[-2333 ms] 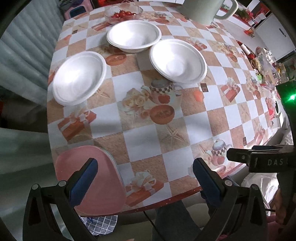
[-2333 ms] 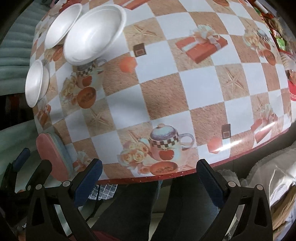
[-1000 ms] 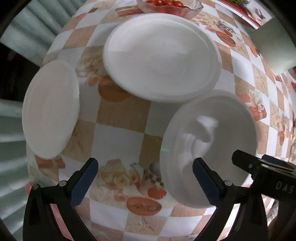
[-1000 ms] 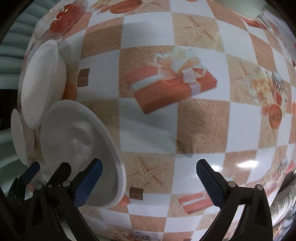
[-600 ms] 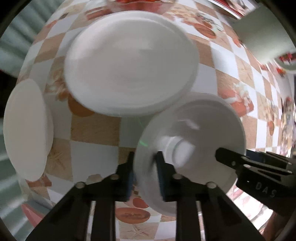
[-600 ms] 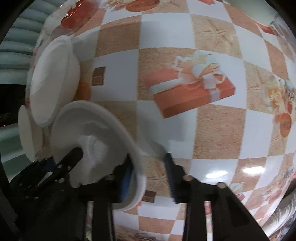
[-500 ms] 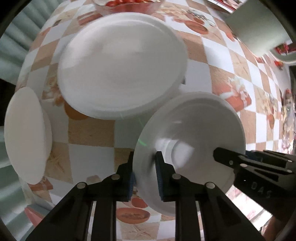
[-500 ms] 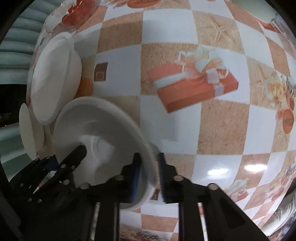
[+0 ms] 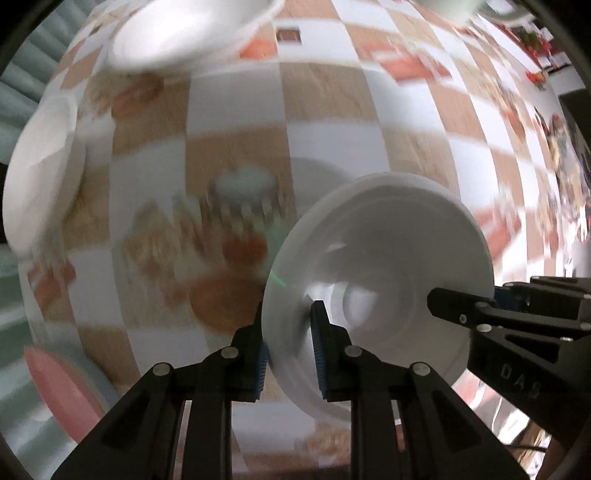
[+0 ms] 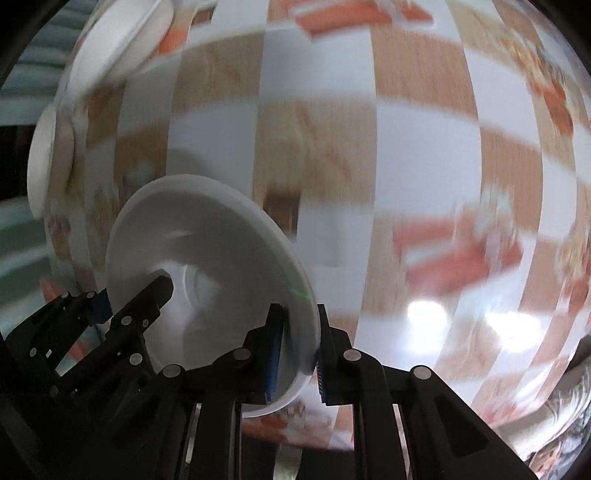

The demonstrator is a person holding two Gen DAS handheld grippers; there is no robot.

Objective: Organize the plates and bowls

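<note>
- The left gripper [image 9: 290, 345] is clenched on the rim of a white bowl [image 9: 384, 280], one blue pad inside the wall and one outside.
- The right gripper [image 10: 297, 354] is clamped on the opposite rim of the same white bowl [image 10: 207, 266], its pads pinching the thin wall between them.
- The bowl sits between the two grippers above the checked tablecloth [image 9: 325, 110]; whether its base touches the cloth cannot be told through the blur.
- Two more white bowls lie on the cloth: one near the far edge [image 9: 177, 33] and one at the left edge [image 9: 40, 162]; the right wrist view shows them too [image 10: 114, 44] [image 10: 44, 155].
- A pink plate [image 9: 62, 391] lies at the near left corner of the table, partly over the edge.
- A pale green jug [image 9: 450, 7] stands at the far edge, mostly cut off.
</note>
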